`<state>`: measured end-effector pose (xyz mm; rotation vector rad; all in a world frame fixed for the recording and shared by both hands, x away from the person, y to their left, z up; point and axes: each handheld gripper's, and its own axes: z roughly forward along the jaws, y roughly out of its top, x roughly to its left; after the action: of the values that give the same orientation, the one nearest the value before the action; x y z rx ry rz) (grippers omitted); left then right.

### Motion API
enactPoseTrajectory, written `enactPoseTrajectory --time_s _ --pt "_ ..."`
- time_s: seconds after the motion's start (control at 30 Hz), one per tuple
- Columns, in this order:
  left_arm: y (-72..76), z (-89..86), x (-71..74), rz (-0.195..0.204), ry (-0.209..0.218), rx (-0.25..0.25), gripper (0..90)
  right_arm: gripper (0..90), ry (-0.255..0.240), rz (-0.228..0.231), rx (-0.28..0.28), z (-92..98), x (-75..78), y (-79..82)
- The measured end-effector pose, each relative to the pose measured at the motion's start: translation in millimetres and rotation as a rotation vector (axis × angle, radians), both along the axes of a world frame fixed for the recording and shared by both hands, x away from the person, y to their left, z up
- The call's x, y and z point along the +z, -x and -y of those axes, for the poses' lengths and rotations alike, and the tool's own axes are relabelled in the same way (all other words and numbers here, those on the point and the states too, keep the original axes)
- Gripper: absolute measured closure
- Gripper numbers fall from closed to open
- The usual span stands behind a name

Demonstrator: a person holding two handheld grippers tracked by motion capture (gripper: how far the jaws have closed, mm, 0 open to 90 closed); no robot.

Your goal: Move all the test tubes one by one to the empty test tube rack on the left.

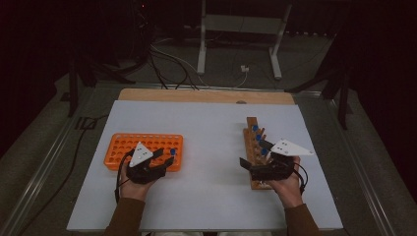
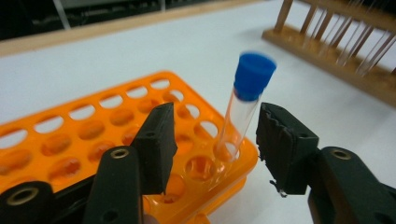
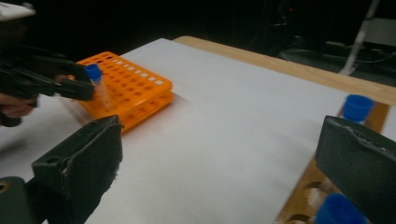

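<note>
Taking the orange rack (image 1: 143, 150) as the landmark: it lies on the left half of the white table (image 1: 206, 142), and in the high view the left gripper (image 1: 166, 156) sits over its near right corner, hiding several of the holes there beneath the grey plate and the hand. In the left gripper view the jaws stand apart on either side of a clear test tube (image 2: 236, 122) with a blue cap (image 2: 253, 74); the tube stands tilted in a hole at the rack's corner, and neither pad presses on it, with a clear gap to the left jaw and a narrower one to the right. The tube's foot is lost inside the rack, and the cap is blurred. The rack's far left rows are cut off by that picture's edge. Well to the right of the rack, a wooden rack (image 1: 254, 147) lies lengthwise, carrying more blue-capped tubes (image 1: 255, 129); how many is hard to make out in the dim high view, since the right gripper (image 1: 253, 156) and hand cover its near end. In the right gripper view its jaws are spread wide with nothing between them, and the wooden rack is mostly cropped at the lower right, showing two caps.
</note>
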<state>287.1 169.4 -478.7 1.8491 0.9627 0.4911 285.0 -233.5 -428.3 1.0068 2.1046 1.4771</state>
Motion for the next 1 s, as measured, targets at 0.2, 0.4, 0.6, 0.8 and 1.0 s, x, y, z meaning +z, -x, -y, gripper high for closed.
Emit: enactPoseTrajectory --time_s 0.2,0.4,0.6,0.8,1.0 --pt "7.9 -16.1 9.0 0.028 0.11 0.036 33.6 0.9 0.022 0.008 -0.035 6.9 -0.9 -1.3" --pt "15.7 -29.6 14.5 0.055 0.126 0.124 1.7 1.1 0.046 -0.006 -0.068 18.2 -4.2 -3.5" --pt "20.7 -36.6 17.0 0.072 0.121 0.158 0.9 6.0 0.073 -0.034 -0.068 25.4 -11.2 -1.8" --pt "18.4 -38.0 12.8 0.056 0.116 0.177 0.9 18.0 0.09 -0.075 -0.074 32.9 -23.8 -4.1" --pt "16.5 -35.2 10.9 0.041 0.082 0.192 1.0 57.6 0.144 -0.06 -0.067 32.8 -32.6 -4.7"
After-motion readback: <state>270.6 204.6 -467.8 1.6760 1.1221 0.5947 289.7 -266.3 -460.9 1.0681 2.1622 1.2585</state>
